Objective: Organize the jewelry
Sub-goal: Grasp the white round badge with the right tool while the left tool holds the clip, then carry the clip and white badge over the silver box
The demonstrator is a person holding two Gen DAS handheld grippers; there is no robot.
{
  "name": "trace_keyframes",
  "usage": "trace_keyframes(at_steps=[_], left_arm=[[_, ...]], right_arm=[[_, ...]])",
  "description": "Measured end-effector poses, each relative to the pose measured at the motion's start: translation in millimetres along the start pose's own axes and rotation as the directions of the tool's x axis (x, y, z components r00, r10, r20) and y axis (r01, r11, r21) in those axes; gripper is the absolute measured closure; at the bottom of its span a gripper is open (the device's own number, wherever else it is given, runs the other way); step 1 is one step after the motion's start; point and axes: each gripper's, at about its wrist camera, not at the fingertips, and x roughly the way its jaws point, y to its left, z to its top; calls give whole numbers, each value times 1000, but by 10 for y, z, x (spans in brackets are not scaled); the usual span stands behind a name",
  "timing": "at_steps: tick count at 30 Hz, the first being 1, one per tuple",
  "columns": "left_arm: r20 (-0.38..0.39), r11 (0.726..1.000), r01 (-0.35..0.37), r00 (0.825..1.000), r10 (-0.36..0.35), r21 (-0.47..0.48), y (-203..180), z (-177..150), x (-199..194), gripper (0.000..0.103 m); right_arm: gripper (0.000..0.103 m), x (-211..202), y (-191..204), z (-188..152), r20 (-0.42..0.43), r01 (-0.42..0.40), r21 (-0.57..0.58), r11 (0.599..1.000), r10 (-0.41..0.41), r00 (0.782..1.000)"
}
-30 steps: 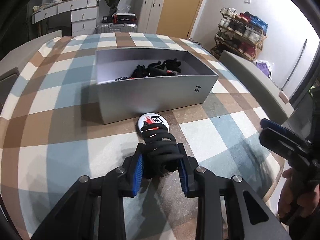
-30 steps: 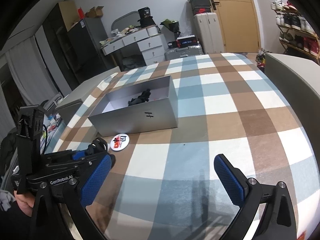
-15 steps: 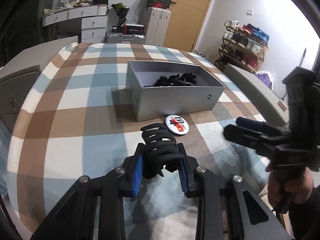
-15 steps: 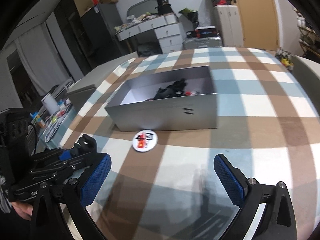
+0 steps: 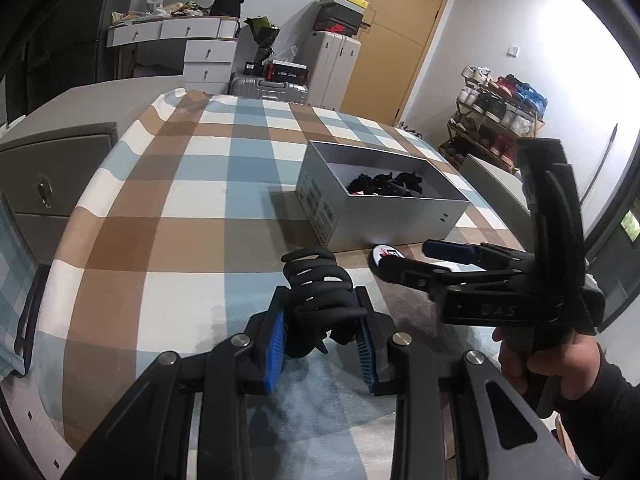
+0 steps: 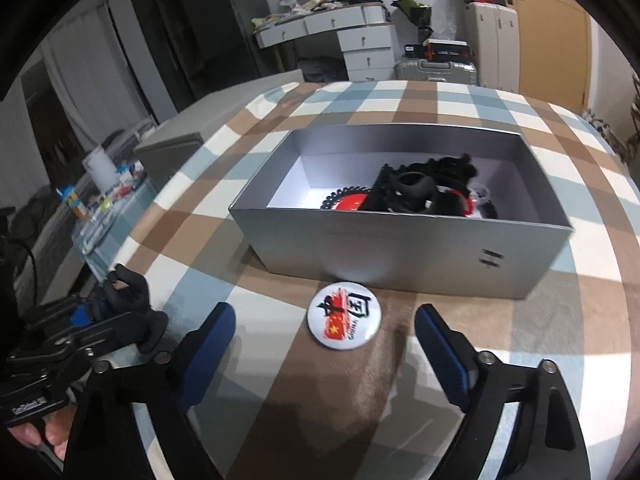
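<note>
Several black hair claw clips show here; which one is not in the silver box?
The black claw clip clamped in the left gripper, held over the checked cloth. The other black clips lie piled inside the silver box.

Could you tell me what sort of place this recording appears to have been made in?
Probably a lived-in room at home, perhaps a bedroom or a storage room. A shoe rack full of sneakers stands by the wall, a white chest of drawers is piled with clutter, and a silver suitcase lies beyond the checked tablecloth.

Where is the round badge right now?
In the right wrist view the round badge lies flat on the checked cloth just in front of the grey box, between the closing right claw pads, untouched.
</note>
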Motion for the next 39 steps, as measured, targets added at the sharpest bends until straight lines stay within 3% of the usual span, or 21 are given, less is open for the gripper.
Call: trace_keyframes(at_steps=[7,14,24,39], left_arm=[[6,1000,11,1000,-11,-17,107,-26,-43,78],[2,999,11,1000,-11,-37,182,-51,-57,78],[11,1000,0,1000,0,-31,187,-51,-128,78],[21,999,-37,999,37,23,-74,44,-231,78]], right_arm=[[35,184,140,2,-52,117,-75,990,-121,991],[61,216,89,21,-52,143,-69,987,-147,988],[61,148,138,-71,-33,149,-104,983,-153,988],[61,-313,-116,-197,37,4,24,1000,-5,999]])
